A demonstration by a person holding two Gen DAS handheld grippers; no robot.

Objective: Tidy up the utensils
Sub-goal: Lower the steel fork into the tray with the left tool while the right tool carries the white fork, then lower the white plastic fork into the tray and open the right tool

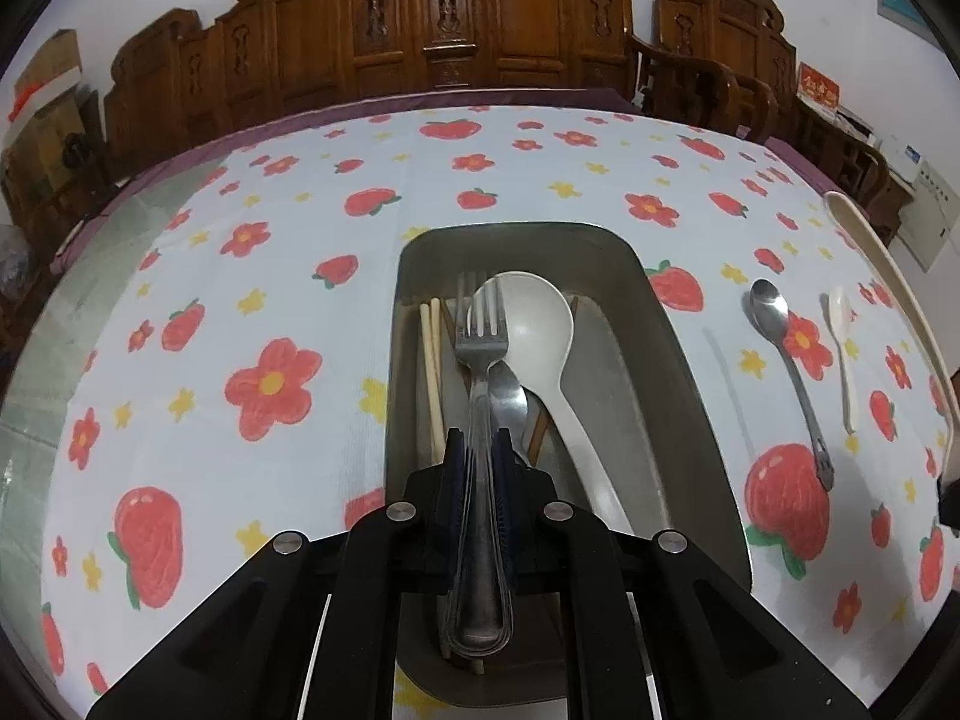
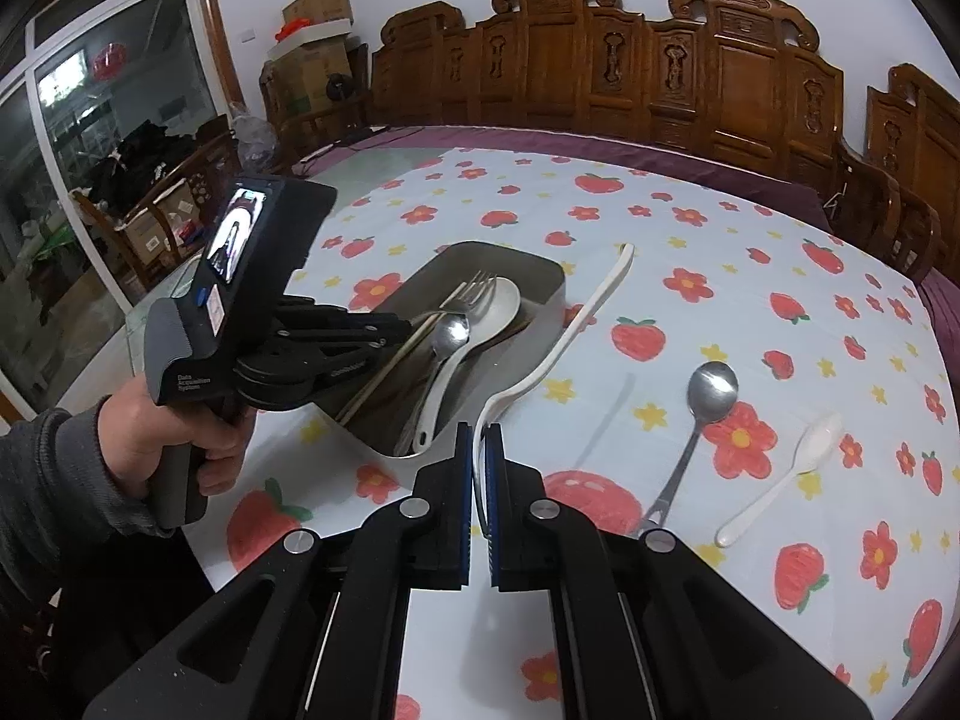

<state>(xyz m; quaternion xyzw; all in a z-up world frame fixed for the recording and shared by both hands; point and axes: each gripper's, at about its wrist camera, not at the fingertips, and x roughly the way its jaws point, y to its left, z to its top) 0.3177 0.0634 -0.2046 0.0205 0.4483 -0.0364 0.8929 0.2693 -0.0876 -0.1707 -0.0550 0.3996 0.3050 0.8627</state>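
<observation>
At the far left of the right wrist view, the person's left hand (image 2: 168, 438) gripped the handle of the left gripper (image 1: 478, 441), which reached over the near end of the metal tray (image 2: 543, 276). Its fingers (image 1: 453, 456) were closed on the handle of a steel fork (image 1: 480, 360), the tines pointing away over the tray's contents and the handle end passing back between the pads. In the tray beneath the fork lay a pair of pale chopsticks (image 1: 433, 372) along the left side, a white ladle (image 1: 528, 324) with its bowl toward the far end, and a metal spoon (image 1: 510, 402) partly hidden under the fork. A darker stick showed at the ladle's right edge, too covered to identify.

The tray sat on the bench, on a white cloth (image 1: 240, 276) printed with strawberries and red flowers. Just right of the tray, the right gripper (image 2: 478, 438) had its fingers (image 2: 495, 480) shut on the broad end of a long white spoon (image 2: 576, 318), whose thin handle slanted up and away beside the tray's right wall. Whether it touched the tray could not be told.

Further right on the cloth lay a steel spoon (image 2: 699, 414), bowl away from the camera, and beside it, apart, a small white spoon (image 2: 786, 468). Carved wooden chairs (image 2: 630, 72) lined the bench's far side.
</observation>
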